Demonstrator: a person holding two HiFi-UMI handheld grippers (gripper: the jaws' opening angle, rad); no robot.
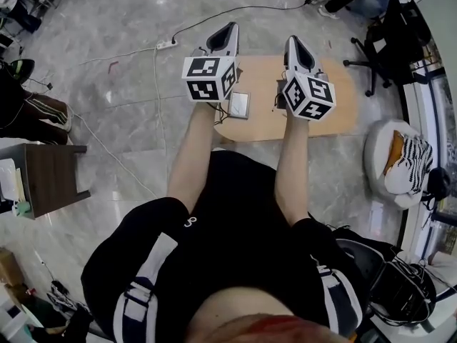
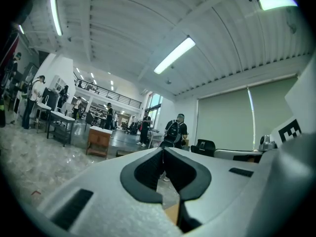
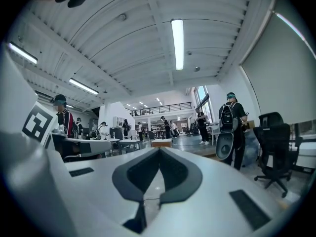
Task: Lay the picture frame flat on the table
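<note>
Picture frame (image 1: 239,104), small, square and silver-rimmed, sits on the light wooden table (image 1: 335,109) near its left end and close to the near edge. From above it shows as a full square, though whether it lies flat or leans back cannot be told.

On the floor to the right, a white round tub (image 1: 378,148) has a black-and-white striped cloth (image 1: 410,159) bundled on top (in it or merely on it is unclear).

Bare wood runs from the frame towards the table's right end. Grey marble floor (image 1: 128,113) surrounds the table. A white power strip (image 1: 166,45) and its cable lie beyond the table's far left corner, and a black office chair (image 1: 385,48) stands off the far right end. A dark brown side table (image 1: 46,177) is well apart on the left.

Both forearms reach forward, side by side over the table. The left gripper (image 1: 228,28) has its jaws pressed together with nothing between them, and its marker cube hangs just beside the frame. The right gripper (image 1: 291,40) is likewise closed on nothing, over the middle of the tabletop.
</note>
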